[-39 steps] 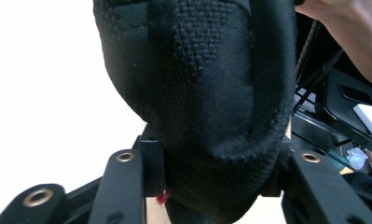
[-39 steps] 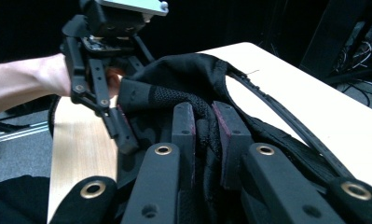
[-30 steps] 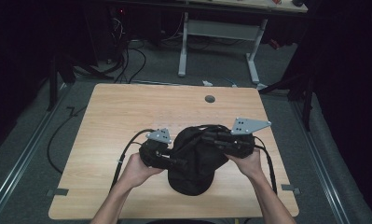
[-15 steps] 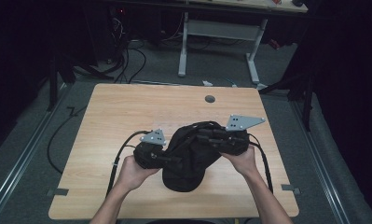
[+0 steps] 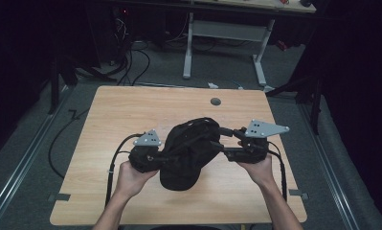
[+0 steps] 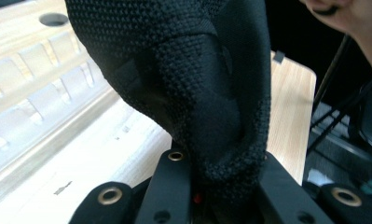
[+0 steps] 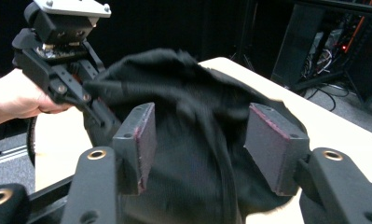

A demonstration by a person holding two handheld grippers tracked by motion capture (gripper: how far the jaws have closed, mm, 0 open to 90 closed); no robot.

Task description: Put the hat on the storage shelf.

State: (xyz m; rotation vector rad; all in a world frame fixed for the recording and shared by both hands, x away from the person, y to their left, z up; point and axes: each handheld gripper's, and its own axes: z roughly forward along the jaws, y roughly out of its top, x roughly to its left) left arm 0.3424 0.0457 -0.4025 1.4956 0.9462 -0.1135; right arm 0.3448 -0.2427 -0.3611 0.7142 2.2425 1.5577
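Black cap [image 5: 188, 151], left hand-held gripper [image 6: 216, 186] clamped

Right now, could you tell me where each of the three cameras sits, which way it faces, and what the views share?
High view: above the person's side, looking forward and down at the table; both forearms, the left gripper and right gripper flank the black cap.
Left gripper view: rides the left gripper, whose jaws pinch the cap; the other hand shows at top right.
Right gripper view: rides the right gripper, jaws spread around the cap, facing the left gripper.
Shared: cap and table.
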